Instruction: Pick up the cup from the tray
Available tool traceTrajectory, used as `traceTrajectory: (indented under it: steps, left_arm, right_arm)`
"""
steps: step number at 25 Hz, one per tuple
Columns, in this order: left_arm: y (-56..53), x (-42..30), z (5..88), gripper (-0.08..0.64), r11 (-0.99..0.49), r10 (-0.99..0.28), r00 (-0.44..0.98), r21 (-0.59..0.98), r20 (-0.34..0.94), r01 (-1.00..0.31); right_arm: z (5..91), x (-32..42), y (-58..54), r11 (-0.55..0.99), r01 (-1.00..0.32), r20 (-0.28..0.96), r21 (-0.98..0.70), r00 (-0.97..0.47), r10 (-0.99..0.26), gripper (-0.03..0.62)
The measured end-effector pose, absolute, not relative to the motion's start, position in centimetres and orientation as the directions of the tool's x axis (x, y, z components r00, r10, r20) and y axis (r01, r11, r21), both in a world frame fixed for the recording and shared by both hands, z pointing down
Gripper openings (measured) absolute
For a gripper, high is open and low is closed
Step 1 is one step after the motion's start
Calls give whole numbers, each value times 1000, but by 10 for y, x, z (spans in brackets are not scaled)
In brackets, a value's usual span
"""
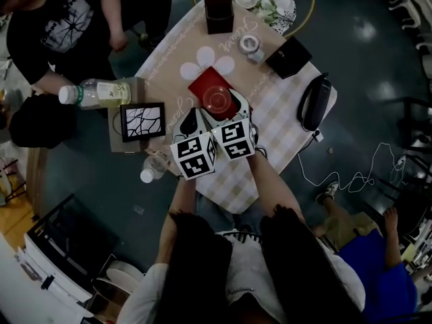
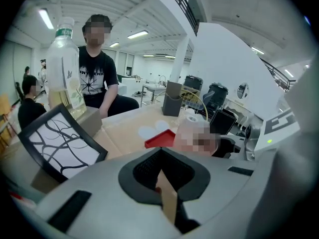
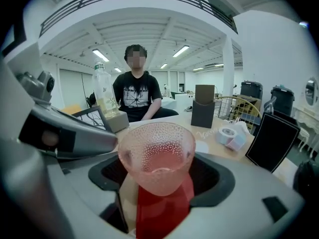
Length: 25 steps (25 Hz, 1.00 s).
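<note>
The dimpled pink cup (image 3: pixel 156 156) is standing on the red tray (image 1: pixel 202 84), sitting between the right gripper's (image 1: pixel 228 110) jaws, which are gaping wide on either side of it. Beside the tray, the left gripper (image 2: pixel 164 185) is hovering with jaws pinched together, empty.

Bare tan tablecloth (image 1: pixel 170 71) is left free beyond and left of the red square tray (image 1: pixel 204 83). The far side is closed by a black upright box (image 1: pixel 219 11), a white tape roll (image 1: pixel 250 44) and a flat black case (image 1: pixel 288 57); a black-framed picture (image 1: pixel 142 121) is stood well left.
</note>
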<state>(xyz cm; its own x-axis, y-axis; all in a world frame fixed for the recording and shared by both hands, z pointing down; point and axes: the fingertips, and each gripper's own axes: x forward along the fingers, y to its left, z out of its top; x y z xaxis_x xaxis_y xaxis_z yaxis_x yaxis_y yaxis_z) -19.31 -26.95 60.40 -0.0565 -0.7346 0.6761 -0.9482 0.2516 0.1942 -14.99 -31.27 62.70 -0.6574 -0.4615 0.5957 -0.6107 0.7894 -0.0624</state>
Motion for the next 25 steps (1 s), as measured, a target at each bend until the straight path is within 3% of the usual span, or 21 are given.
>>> traceTrajectory:
  steps: [9, 25]
  left_arm:
    - [-273, -180, 589, 6, 217, -755, -32, 204, 654, -954]
    - [-280, -85, 575, 6, 27, -777, 124, 229, 617, -973]
  right_arm:
    - [598, -118, -315, 755, -653, 563, -60, -647, -515, 383]
    - [589, 4, -303, 605, -794, 569, -51, -521, -636, 383]
